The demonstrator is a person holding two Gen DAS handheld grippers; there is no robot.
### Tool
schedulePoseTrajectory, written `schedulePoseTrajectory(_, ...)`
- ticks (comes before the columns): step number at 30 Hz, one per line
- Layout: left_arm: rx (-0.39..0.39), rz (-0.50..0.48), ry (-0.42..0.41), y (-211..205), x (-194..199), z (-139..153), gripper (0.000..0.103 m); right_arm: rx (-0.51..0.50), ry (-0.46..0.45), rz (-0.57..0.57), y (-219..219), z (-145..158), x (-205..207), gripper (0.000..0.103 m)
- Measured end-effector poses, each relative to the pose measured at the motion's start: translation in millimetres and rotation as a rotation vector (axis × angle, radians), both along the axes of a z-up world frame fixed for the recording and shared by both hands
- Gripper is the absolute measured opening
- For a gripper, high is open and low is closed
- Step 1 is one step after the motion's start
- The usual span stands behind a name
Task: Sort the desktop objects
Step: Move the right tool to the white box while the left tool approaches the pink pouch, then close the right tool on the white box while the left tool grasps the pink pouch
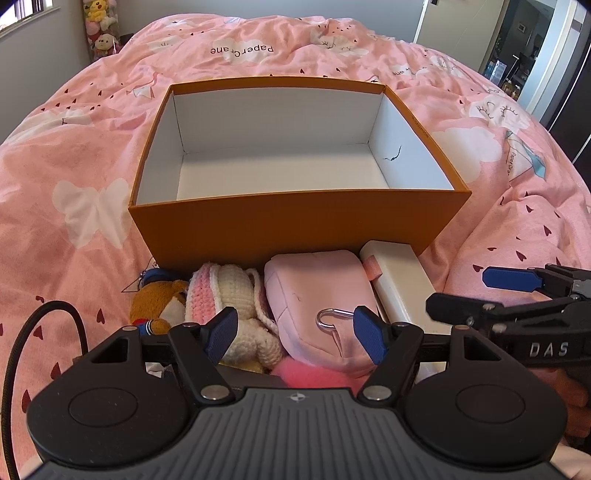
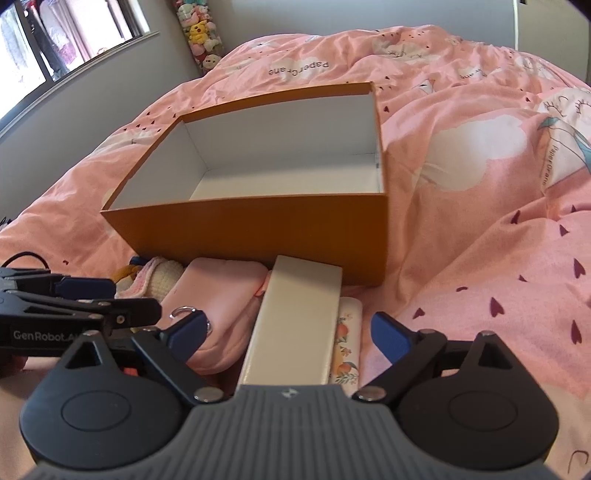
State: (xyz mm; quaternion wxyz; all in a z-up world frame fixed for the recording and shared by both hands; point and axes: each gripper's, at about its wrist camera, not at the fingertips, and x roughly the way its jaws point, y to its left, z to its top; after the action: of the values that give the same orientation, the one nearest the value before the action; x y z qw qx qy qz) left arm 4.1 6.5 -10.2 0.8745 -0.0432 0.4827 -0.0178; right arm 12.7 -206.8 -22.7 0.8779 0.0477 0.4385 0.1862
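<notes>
An open orange box [image 1: 295,225] with a white, bare inside stands on the pink bed; it also shows in the right wrist view [image 2: 258,229]. In front of it lie a brown plush toy [image 1: 155,302], a crocheted cream-and-pink doll [image 1: 236,295], a pink pouch [image 1: 317,291] with a metal hook [image 1: 327,319], and a long cream case [image 1: 402,284]. My left gripper [image 1: 295,334] is open, its fingers on either side of the pouch. My right gripper [image 2: 291,334] is open around the cream case [image 2: 295,325], beside a floral case [image 2: 345,343].
The pink quilt [image 1: 74,184] rises in soft folds around the box. Stuffed toys [image 1: 99,29] hang by the far wall. A black cable [image 1: 22,350] loops at my left. A fluffy pink thing [image 1: 314,376] lies under the pouch.
</notes>
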Motion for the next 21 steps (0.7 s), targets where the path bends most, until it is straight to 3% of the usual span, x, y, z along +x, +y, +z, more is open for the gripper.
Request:
schedulePoseTrajectory(2, -0.015, 0.010, 0.001, 4.0, 0.9, 2.4, 0.076, 0.001, 0.014, -0.013, -4.6, 0.6, 2.3, 0.078)
schedulePoseTrajectory(8, -0.050, 0.036, 0.030, 13.0, 3.9, 0.6, 0.054, -0.011, 0.083, 0.035, 5.2, -9.9, 4.5, 0.060)
schedulePoseTrajectory(11, -0.057, 0.032, 0.035, 13.1, 3.4, -0.7, 0.053, -0.018, 0.127, 0.044, 9.7, -19.1, 7.3, 0.056)
schedulePoseTrajectory(16, -0.067, 0.032, 0.039, 13.5, 3.5, -3.0, 0.053, -0.005, 0.153, 0.039, 9.5, -23.8, 9.2, 0.058)
schedulePoseTrajectory(21, -0.067, 0.028, 0.056, 10.8, 4.4, -6.2, 0.053, -0.053, 0.165, 0.077, 22.5, -30.9, 13.2, 0.068)
